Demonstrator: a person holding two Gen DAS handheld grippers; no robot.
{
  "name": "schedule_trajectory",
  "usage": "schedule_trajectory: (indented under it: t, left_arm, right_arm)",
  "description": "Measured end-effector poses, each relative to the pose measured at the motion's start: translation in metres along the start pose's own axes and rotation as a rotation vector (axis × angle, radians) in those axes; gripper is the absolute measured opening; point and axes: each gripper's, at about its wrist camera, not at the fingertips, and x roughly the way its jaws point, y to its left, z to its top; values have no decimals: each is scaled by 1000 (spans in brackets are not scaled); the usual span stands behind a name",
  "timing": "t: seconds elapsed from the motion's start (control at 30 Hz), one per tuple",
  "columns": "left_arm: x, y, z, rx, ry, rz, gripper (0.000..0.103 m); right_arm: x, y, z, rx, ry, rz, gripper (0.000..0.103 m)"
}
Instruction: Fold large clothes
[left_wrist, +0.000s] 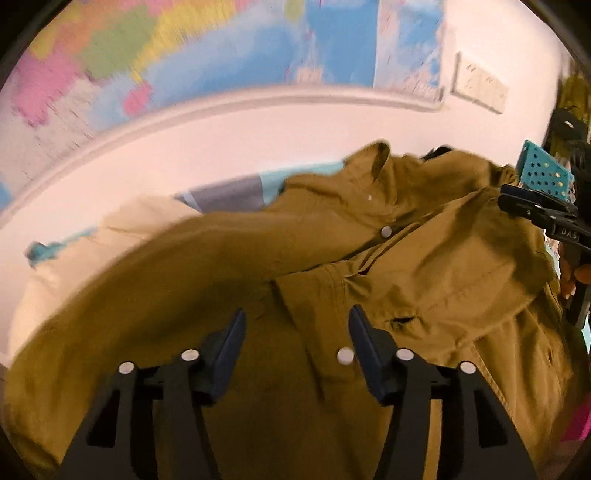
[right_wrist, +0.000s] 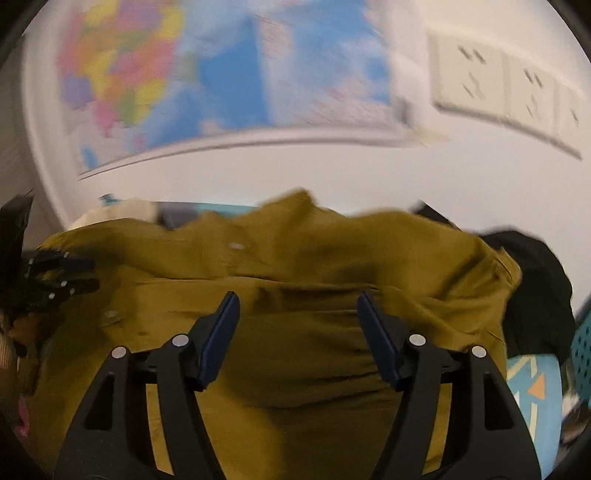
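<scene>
A large olive-brown button shirt (left_wrist: 369, 266) lies crumpled, collar at the far side, one sleeve stretched to the left. It also fills the right wrist view (right_wrist: 295, 266). My left gripper (left_wrist: 297, 325) is open and empty, just above the shirt's front placket near a white button (left_wrist: 345, 355). My right gripper (right_wrist: 297, 306) is open and empty above the shirt's middle. The right gripper also shows at the right edge of the left wrist view (left_wrist: 532, 206), over the shirt's shoulder. The left gripper shows at the left edge of the right wrist view (right_wrist: 62, 275).
A cream garment (left_wrist: 122, 229) and a grey-and-teal patterned cloth (left_wrist: 236, 192) lie behind the shirt. A black garment (right_wrist: 535, 295) lies at the right. A teal perforated basket (left_wrist: 545, 171) stands at the far right. A wall map (left_wrist: 221, 48) and sockets (right_wrist: 498, 88) hang behind.
</scene>
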Motion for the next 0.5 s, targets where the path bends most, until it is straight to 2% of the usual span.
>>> schedule_trajectory:
  t: [0.03, 0.13, 0.23, 0.3, 0.37, 0.5]
  left_arm:
    - [-12, 1, -4, 6, -24, 9, 65]
    - [-50, 12, -17, 10, -96, 68, 69]
    - [-78, 34, -27, 0, -128, 162, 73]
    - [-94, 54, -36, -22, -131, 260, 75]
    - [-104, 75, -46, -64, -116, 317, 75]
    - [-111, 106, -64, -116, -63, 405, 77]
  right_arm:
    - [-4, 12, 1, -20, -4, 39, 66]
    - [9, 44, -1, -75, 44, 134, 64]
    - [40, 65, -10, -114, 130, 161, 65]
    - [69, 71, -22, -93, 211, 182, 65]
    - [90, 70, -31, -72, 262, 158, 65]
    - [89, 72, -30, -28, 266, 151, 68]
